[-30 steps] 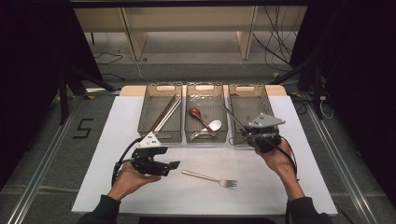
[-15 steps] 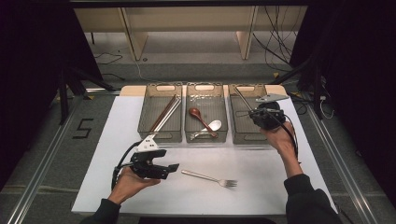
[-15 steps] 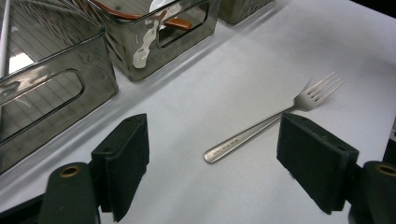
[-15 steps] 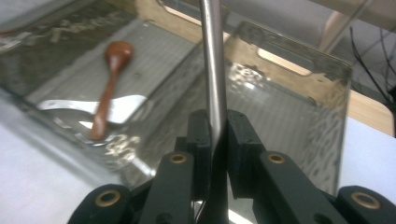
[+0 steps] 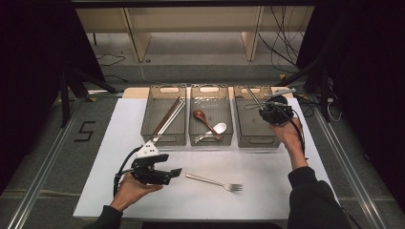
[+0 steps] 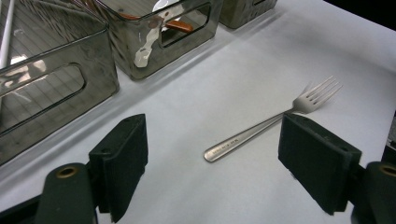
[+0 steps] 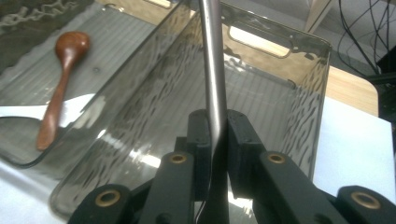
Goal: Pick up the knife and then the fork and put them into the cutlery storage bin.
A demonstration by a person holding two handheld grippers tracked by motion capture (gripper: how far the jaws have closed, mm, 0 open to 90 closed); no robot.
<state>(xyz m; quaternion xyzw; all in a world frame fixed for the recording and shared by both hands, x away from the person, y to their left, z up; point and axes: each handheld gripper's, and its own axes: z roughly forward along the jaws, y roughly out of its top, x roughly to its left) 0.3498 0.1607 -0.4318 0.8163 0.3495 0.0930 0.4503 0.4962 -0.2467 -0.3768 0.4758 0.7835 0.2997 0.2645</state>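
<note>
Since the earlier frame the right hand-held gripper [image 5: 264, 108] had travelled from the near end of the right-hand bin [image 5: 248, 136] toward its far end, carrying a metal utensil [image 5: 253, 98] with it. Its jaws were pressed together on the utensil's slim handle [image 7: 212, 70], which rose straight up between the pads in the right gripper view; which kind of utensil it was could not be told. In the high view the handle slanted up and away over the bin's far part.

The left hand-held gripper [image 5: 173, 172] stayed low over the white worktop [image 5: 267, 191], jaws spread wide and holding nothing. A fork [image 5: 216, 182] lay flat on the worktop just beyond them, tines pointing away from the gripper; in the left gripper view the fork [image 6: 275, 123] showed between the two pads, untouched.

The middle bin [image 5: 195, 121] held a wooden spoon [image 5: 203, 119] and a metal spoon [image 5: 215, 131]. The left bin [image 5: 148, 129] held chopsticks [image 5: 169, 117].
</note>
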